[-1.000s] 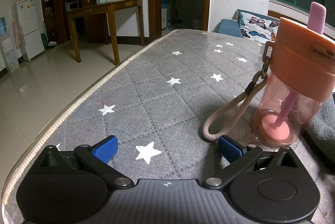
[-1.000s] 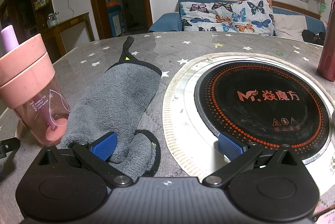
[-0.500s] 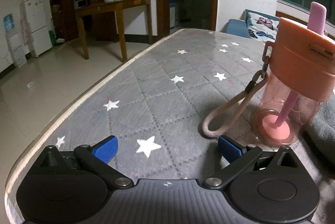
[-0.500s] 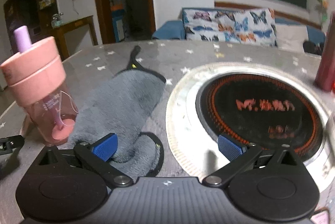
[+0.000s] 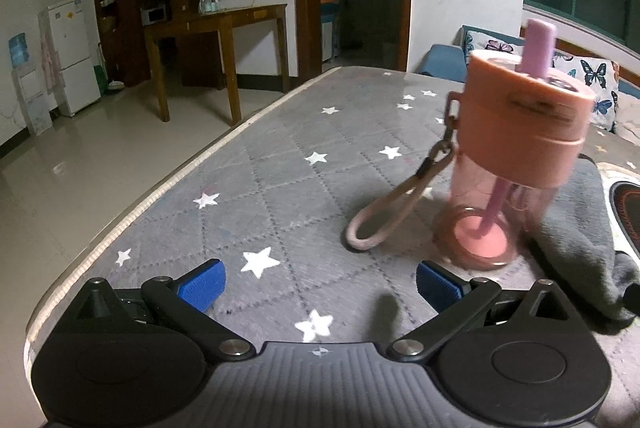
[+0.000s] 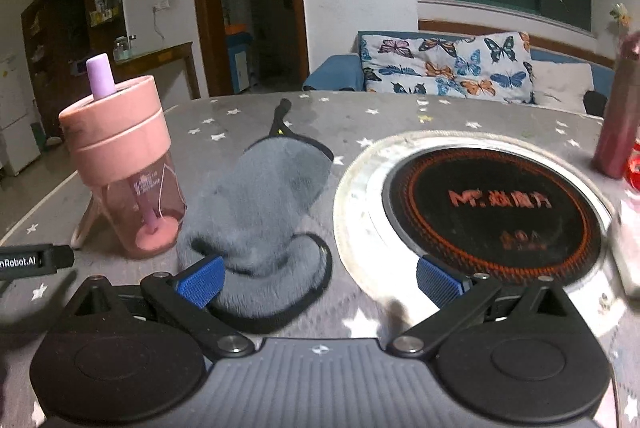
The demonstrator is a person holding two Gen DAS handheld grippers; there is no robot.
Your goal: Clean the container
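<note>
While both gape empty, pink cup (image 5: 516,164) stands ahead-right of left claw (image 5: 320,282); ahead-left of right claw (image 6: 320,282)

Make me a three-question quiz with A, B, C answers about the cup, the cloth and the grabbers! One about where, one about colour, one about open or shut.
1. Where is the cloth?
A. Between the cup and the round cooker
B. On top of the cup
C. Inside the cup

2. What colour is the straw?
A. Green
B. Purple
C. Yellow

3. How are the two grippers?
A. Both shut on the cloth
B. One holds the cup
C. Both open, holding nothing

Answers:
1. A: in the right view the cloth lies on the table with the cup at its left and the cooker at its right.
2. B: the straw poking out of the pink lid is pale purple.
3. C: the left gripper and right gripper each show blue pads wide apart with nothing between.
</note>
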